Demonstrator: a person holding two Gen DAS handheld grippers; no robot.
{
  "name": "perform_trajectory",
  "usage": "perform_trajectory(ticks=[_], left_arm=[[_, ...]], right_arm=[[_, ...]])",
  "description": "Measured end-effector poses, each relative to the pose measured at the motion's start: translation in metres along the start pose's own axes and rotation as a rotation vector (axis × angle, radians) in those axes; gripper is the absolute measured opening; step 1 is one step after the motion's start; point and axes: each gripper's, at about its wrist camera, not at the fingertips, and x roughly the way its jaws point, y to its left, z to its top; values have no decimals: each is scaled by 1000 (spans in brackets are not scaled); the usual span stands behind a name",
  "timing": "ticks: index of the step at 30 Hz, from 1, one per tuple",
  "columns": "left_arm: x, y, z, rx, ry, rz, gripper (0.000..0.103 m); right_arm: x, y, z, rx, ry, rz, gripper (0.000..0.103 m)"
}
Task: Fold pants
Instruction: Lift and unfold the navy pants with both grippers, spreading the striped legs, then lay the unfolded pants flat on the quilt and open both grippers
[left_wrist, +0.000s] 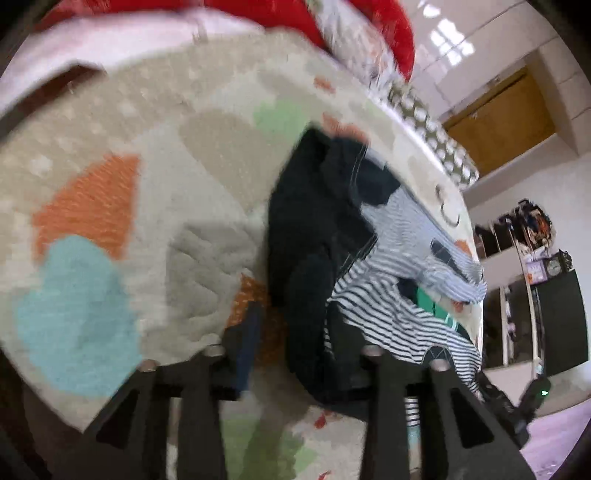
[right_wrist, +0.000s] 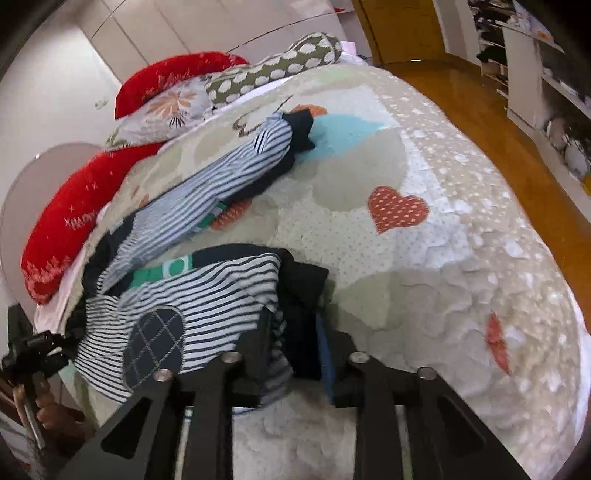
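Home bedroom.
Bed with patchwork quilt (right_wrist: 424, 236), red pillows (right_wrist: 55, 236), wooden floor (right_wrist: 480, 103), cluttered shelves (right_wrist: 546, 74), probably wardrobe doors behind.

In the right wrist view the bed (right_wrist: 461, 229) lies bare from 12 to 4 o'clock, a wide flat stretch of quilt with room to pass. The striped pants (right_wrist: 192, 302) and dark clothes pile up from 9 to 12 o'clock, blocking that side. Red pillows (right_wrist: 55, 236) wall the bed's edge at 10 o'clock. In the left wrist view, bare quilt (left_wrist: 122, 192) spreads at 9 to 12 o'clock.
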Motion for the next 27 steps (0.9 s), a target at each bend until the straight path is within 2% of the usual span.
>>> perform_trajectory(ticks=[4, 7, 8, 11, 13, 15, 17, 19, 24, 27], left_arm=[[-51, -11, -15, 70, -151, 91, 50], [-63, -35, -19, 154, -183, 91, 61], [-62, -43, -20, 175, -182, 84, 62], [-46, -72, -25, 247, -141, 53, 63], [-28, -85, -27, 280, -109, 30, 67], [-3, -93, -29, 305, -59, 57, 67], [23, -93, -30, 334, -8, 128, 67], [41, -85, -34, 338, 31, 201, 67], [38, -72, -34, 329, 51, 135, 66], [13, -87, -38, 370, -22, 153, 67]], right_arm=[[-39, 16, 5, -50, -138, -63, 31], [-53, 43, 9, -109, -172, -18, 34], [-51, 52, 10, -117, -150, 26, 38], [-28, 74, 8, -114, -56, 115, 39], [-9, 84, 2, -128, 3, 149, 39], [14, 90, -8, -143, 72, 166, 39], [33, 88, -12, -150, 125, 149, 39], [40, 82, -17, -146, 131, 117, 38], [32, 51, -18, -87, 117, 158, 38], [27, 32, -17, -6, 109, 202, 38]])
